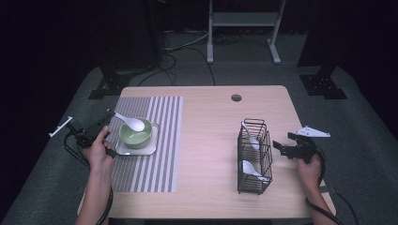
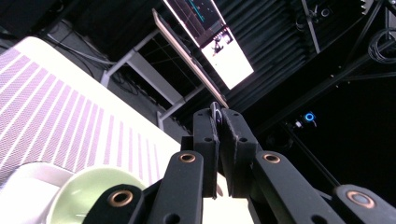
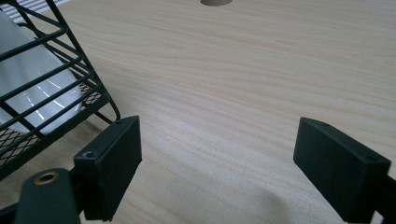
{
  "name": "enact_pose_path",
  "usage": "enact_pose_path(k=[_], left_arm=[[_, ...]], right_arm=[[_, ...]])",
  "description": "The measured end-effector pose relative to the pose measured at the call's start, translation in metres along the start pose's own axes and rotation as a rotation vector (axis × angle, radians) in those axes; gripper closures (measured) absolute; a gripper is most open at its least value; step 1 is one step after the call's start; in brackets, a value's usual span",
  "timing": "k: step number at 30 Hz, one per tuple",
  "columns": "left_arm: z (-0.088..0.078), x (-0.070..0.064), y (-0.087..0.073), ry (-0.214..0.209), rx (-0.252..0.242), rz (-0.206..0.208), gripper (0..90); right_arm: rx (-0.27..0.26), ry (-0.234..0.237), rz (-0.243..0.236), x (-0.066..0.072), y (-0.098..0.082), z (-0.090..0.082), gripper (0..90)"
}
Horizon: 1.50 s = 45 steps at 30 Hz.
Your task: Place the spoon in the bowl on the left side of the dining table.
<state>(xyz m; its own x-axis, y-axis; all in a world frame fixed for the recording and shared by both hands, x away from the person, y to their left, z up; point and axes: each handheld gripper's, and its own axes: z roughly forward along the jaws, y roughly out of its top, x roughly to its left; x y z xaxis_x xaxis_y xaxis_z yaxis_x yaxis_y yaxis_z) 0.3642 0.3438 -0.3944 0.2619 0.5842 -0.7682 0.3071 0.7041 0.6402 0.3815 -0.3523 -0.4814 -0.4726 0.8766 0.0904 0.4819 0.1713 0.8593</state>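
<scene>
A white spoon [image 1: 133,123] lies across a green bowl [image 1: 136,136] that sits on a small pale tray [image 1: 123,149] on the striped placemat [image 1: 155,159]. My left gripper [image 1: 107,117] is at the bowl's left, tilted upward and shut on the thin end of the spoon's handle [image 2: 215,108]. The left gripper view has its closed jaws [image 2: 218,114] above the bowl [image 2: 84,191]. My right gripper [image 1: 278,147] rests open just right of a black wire basket [image 1: 253,157], with bare table between its jaws [image 3: 217,154]. Two white spoons [image 1: 250,136] [image 1: 253,169] lie in the basket.
The wooden table has a round cable hole [image 1: 236,98] at the back. The basket's corner [image 3: 37,70] stands close to the right gripper's left jaw. Beyond the table are a metal stand's legs [image 1: 241,47] and cables on the floor.
</scene>
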Motion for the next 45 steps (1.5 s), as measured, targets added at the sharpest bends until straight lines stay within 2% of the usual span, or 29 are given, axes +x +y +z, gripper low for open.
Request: enact_pose_path(k=[8, 11, 13, 28, 32, 45], left_arm=[[-0.004, 0.011, 0.003, 0.039, -0.019, -0.017, 85.2], [-0.006, 0.014, 0.002, 0.068, -0.029, -0.007, 85.2], [-0.006, 0.016, 0.002, 0.070, -0.030, -0.020, 85.2], [-0.006, 0.028, -0.001, 0.110, -0.024, -0.023, 85.1], [-0.006, 0.031, -0.002, 0.121, -0.023, -0.035, 84.8], [-0.003, 0.039, -0.007, 0.154, -0.004, -0.031, 84.9]], right_arm=[[0.000, -0.001, -0.001, 0.000, 0.000, 0.000, 14.1], [0.000, -0.001, -0.001, 0.000, 0.000, 0.000, 14.1], [0.000, -0.001, -0.001, 0.000, 0.000, 0.000, 14.1], [-0.001, -0.001, -0.002, 0.000, 0.000, 0.000, 14.1], [-0.002, -0.002, -0.003, 0.000, 0.000, 0.000, 14.1], [0.000, 0.000, -0.002, 0.000, 0.000, 0.000, 14.1]])
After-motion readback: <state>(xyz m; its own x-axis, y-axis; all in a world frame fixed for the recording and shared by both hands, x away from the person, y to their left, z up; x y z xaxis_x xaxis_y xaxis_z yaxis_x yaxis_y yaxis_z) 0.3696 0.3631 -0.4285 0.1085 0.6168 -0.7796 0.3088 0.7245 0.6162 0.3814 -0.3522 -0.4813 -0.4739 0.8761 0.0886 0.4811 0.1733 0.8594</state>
